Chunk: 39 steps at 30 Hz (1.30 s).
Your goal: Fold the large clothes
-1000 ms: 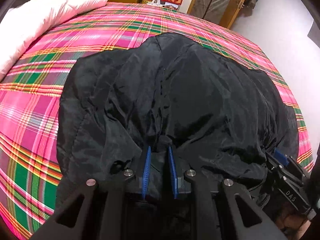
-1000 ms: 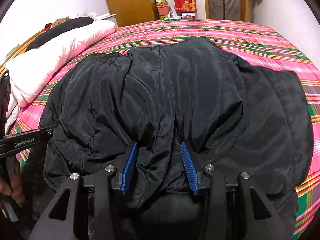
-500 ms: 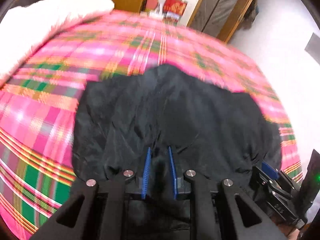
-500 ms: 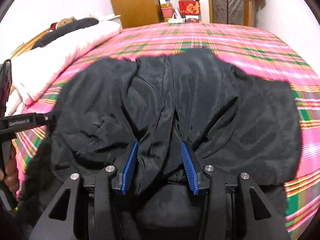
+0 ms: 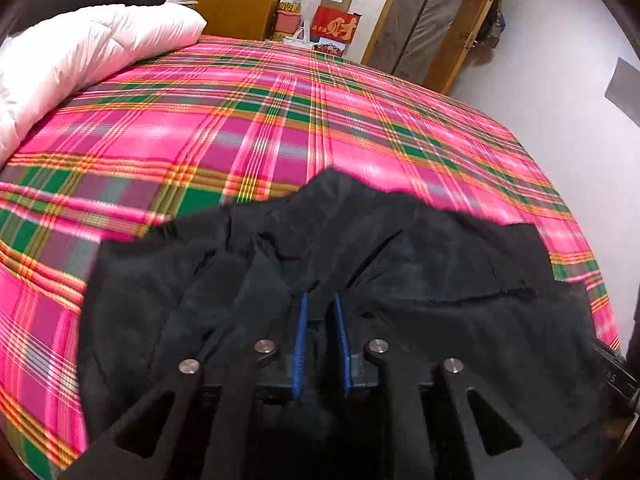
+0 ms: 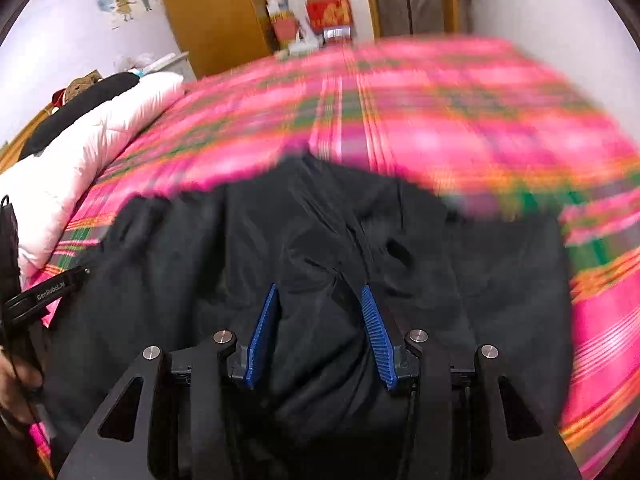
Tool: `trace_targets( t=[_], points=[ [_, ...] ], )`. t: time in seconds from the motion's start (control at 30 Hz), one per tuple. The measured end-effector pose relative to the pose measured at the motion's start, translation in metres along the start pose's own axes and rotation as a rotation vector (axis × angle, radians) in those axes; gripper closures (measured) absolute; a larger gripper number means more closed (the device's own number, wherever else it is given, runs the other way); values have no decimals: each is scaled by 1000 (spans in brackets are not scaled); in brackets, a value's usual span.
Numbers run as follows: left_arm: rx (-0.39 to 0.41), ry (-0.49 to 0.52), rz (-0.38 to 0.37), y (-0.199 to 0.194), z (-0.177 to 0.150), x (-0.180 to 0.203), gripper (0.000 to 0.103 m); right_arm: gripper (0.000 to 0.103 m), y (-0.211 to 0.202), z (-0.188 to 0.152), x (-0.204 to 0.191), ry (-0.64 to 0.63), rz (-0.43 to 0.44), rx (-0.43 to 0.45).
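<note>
Pink plaid bedspread (image 5: 248, 128) bears a crumpled black jacket (image 5: 420, 264), both closing claws (image 5: 321, 340) (image 6: 320, 336) clenching its folds.

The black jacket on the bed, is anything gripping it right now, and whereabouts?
Both tongs grip the black jacket at its near edge: left tongs, closing, pinch a thin fold; right tongs, closing, clamp a thicker bunch.

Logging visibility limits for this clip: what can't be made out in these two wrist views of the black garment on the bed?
- Black garment: near edge hidden behind the left gripper, whose jaws are closing on a fold. Left wrist view.
- Same garment's near part is hidden behind the right gripper, clamped on a thick bunch. Right wrist view.
- Plaid bedspread: motion-blurred there.
- Garment type: sleeves, collar not discernible in either view.
</note>
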<state>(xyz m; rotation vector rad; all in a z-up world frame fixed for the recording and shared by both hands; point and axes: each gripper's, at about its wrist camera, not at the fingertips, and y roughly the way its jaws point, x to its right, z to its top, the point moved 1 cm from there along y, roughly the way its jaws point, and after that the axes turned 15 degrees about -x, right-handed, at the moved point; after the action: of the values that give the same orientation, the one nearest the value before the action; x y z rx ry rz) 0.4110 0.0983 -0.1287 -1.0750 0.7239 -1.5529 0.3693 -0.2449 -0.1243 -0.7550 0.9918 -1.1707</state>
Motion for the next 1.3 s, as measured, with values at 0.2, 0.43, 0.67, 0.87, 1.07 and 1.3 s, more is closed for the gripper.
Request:
trace_targets(
  t=[0.2,0.43,0.67,0.87,1.07,1.3],
  points=[
    [34,26,56,3,-8,8,89,60,1,-3,-7,-15,-46,-1],
    [86,18,-32,-76,-35,14,90,60,-83,-13,-34,-13,27,119],
    [-37,31,3,-61,-80,24,89,64,-43,-50,-67,-116,16,-34],
    [-63,19,27,-41,-82,20,90,68,-27,-55,-60,-130,1,-50],
    [-78,16,42,-54,-84,28,90,68,-36,-51,-67,-120,-23,-53],
    [-13,62,48,-96,-103,50,90,68,-87,-76,-87,-129,19,53]
  ],
)
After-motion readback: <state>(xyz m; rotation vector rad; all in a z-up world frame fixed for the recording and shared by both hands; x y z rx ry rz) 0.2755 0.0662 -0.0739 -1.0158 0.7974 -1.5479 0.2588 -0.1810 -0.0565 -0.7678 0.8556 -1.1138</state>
